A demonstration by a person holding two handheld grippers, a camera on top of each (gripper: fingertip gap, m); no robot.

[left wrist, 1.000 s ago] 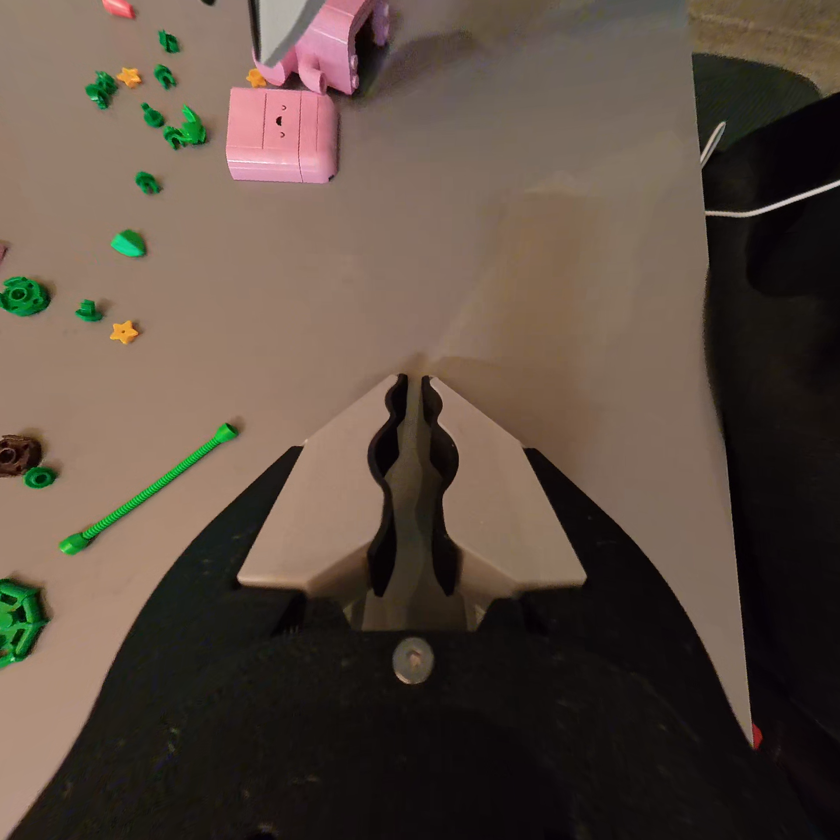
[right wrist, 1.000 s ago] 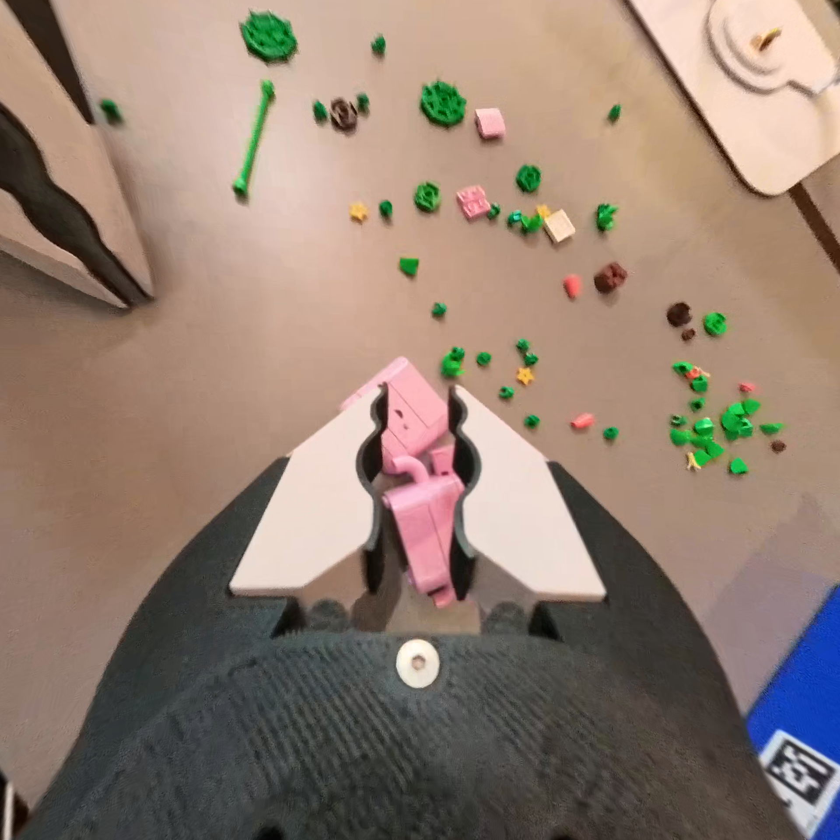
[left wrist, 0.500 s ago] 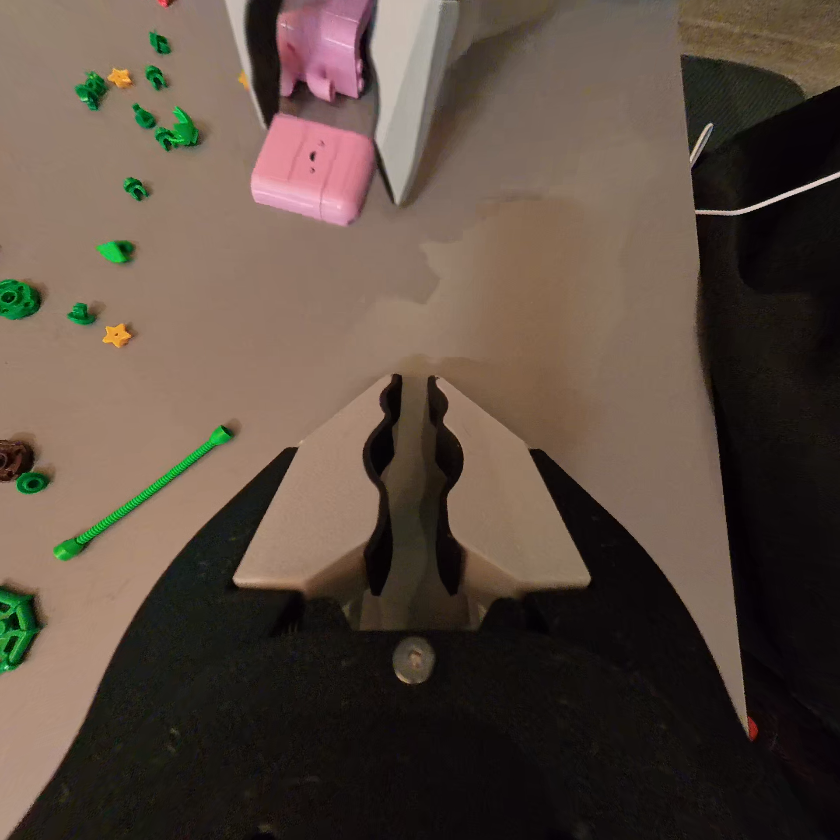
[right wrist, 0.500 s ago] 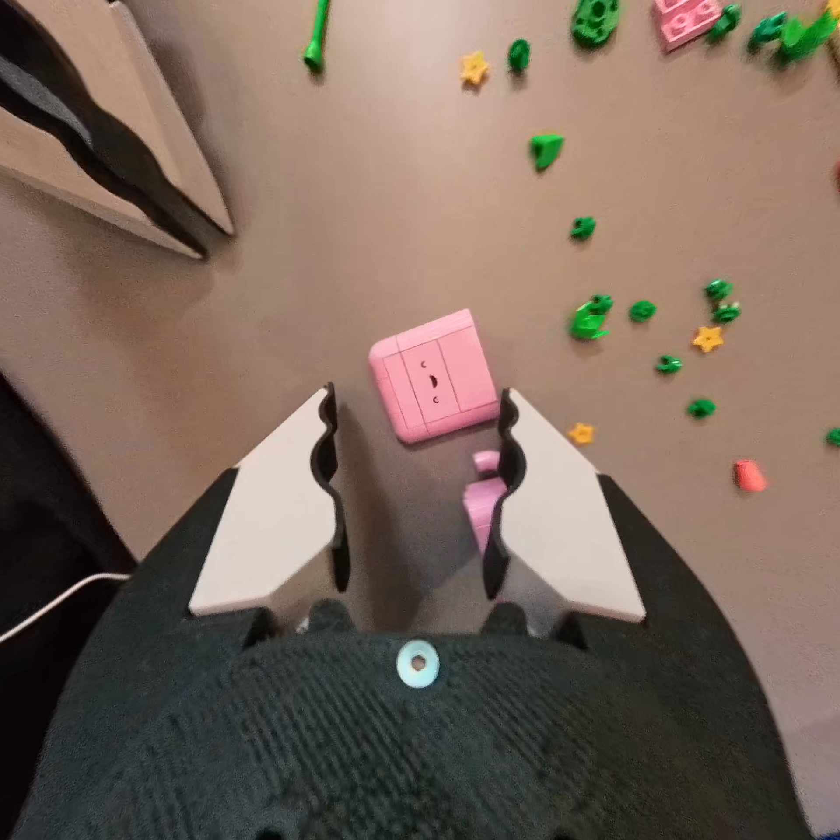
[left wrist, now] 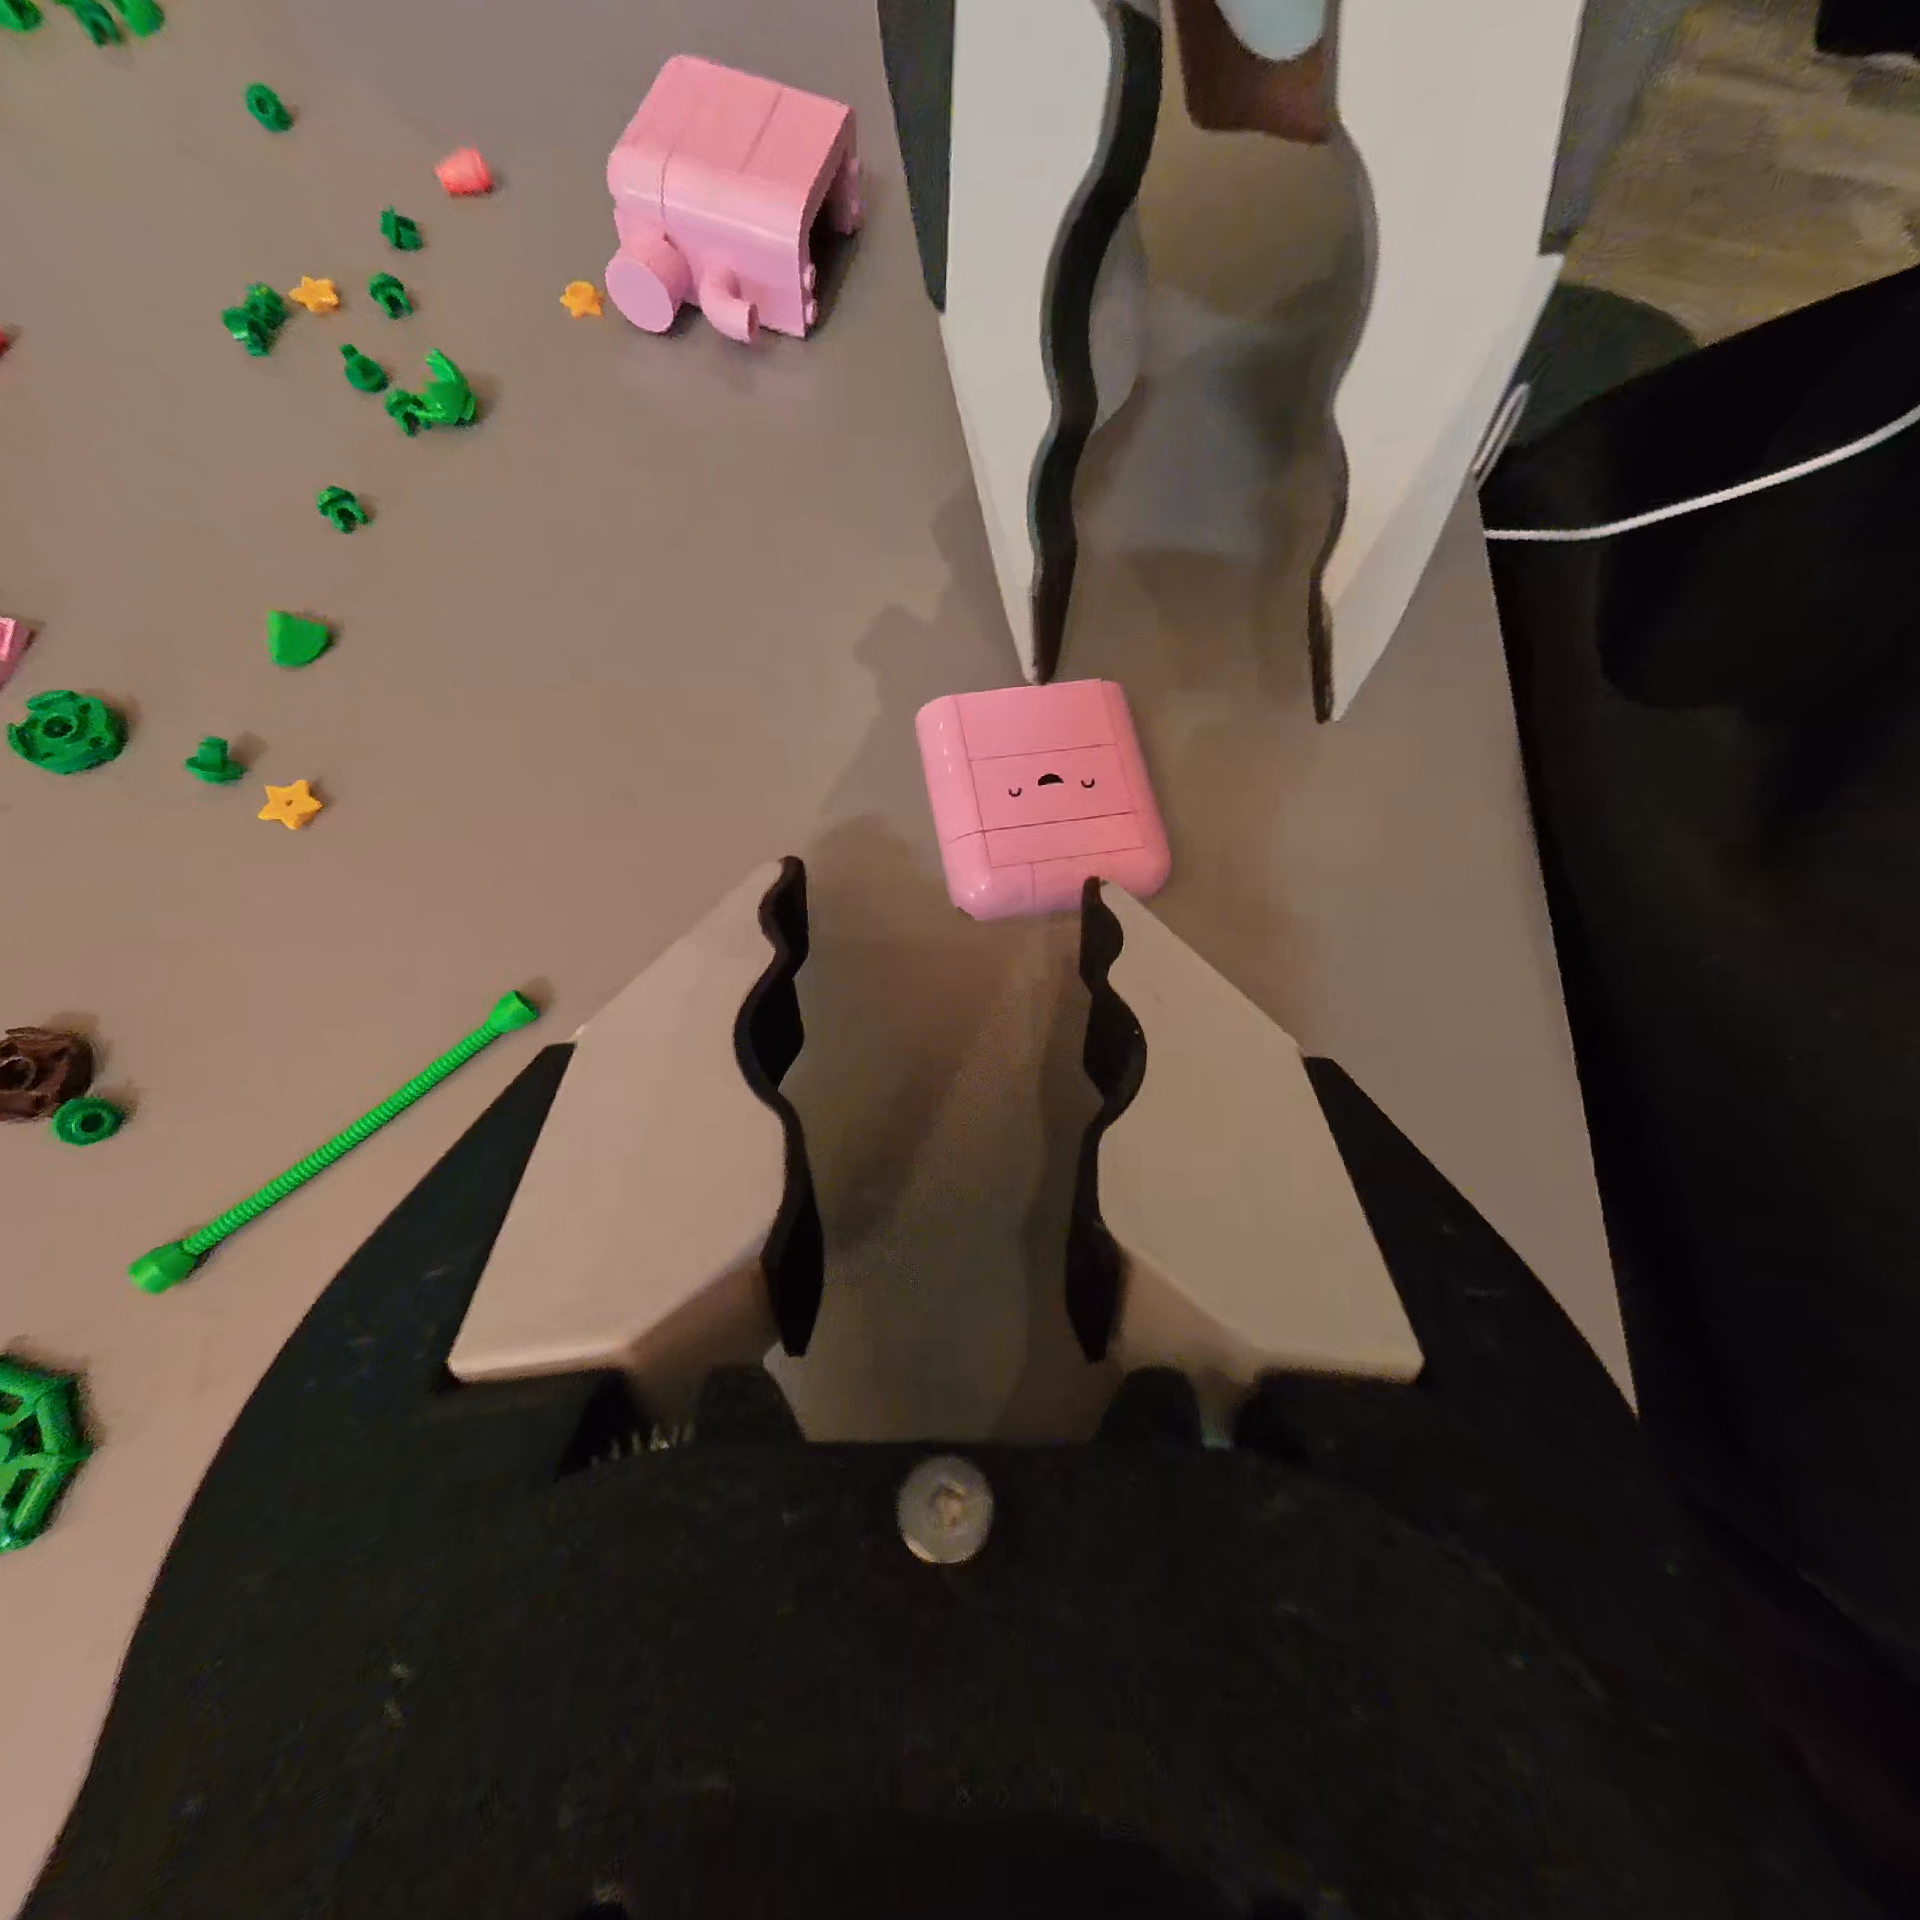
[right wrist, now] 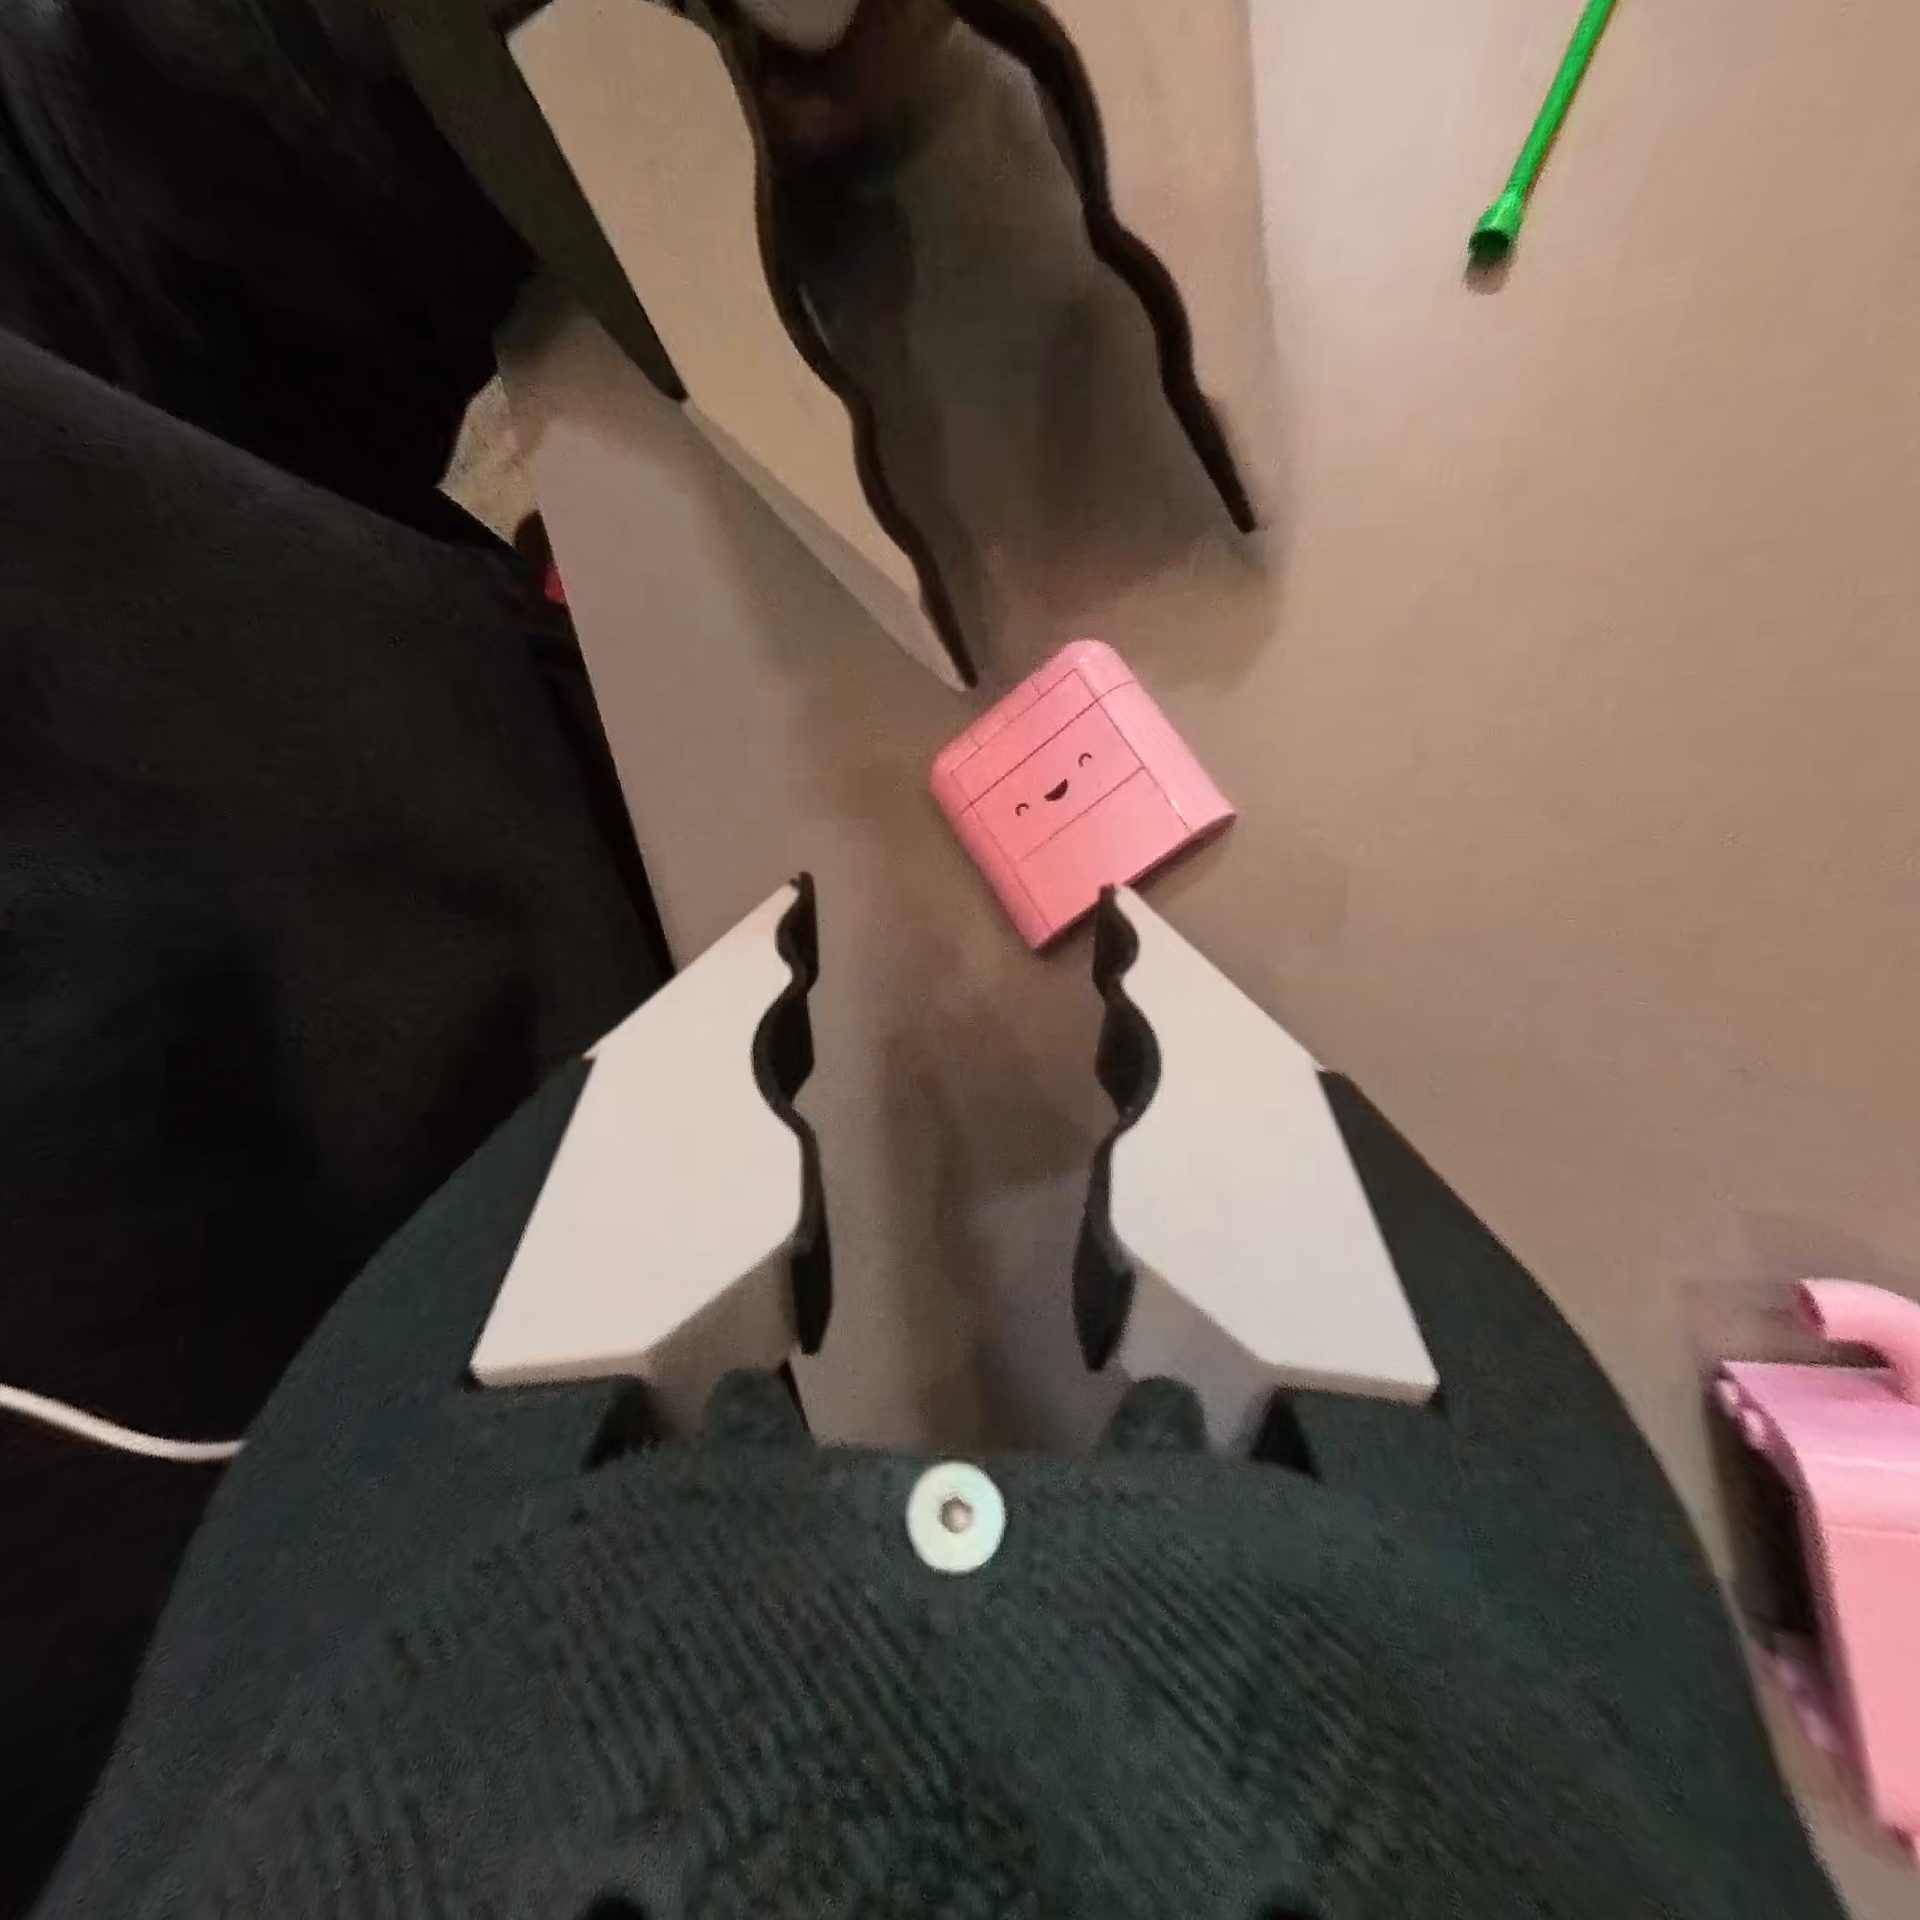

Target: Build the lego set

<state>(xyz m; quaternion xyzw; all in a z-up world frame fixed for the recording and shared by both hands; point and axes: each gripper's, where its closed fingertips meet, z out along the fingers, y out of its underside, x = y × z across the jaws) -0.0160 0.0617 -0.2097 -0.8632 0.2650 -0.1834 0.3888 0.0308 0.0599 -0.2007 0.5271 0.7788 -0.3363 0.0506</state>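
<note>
At the centre of the left wrist view, a pink face block (left wrist: pixel 1042 798) lies flat on the grey table (left wrist: pixel 623 623) between two empty grippers, both with jaws spread. The left gripper (left wrist: pixel 940 883) has one fingertip at the block's near edge; the right gripper (left wrist: pixel 1179 686) points in from the top. A clean pickup likely calls for centring the block between the fingers before closing. Half a second earlier the pink body (left wrist: pixel 732 203), now standing at upper left, sat between the right gripper's fingers.
</note>
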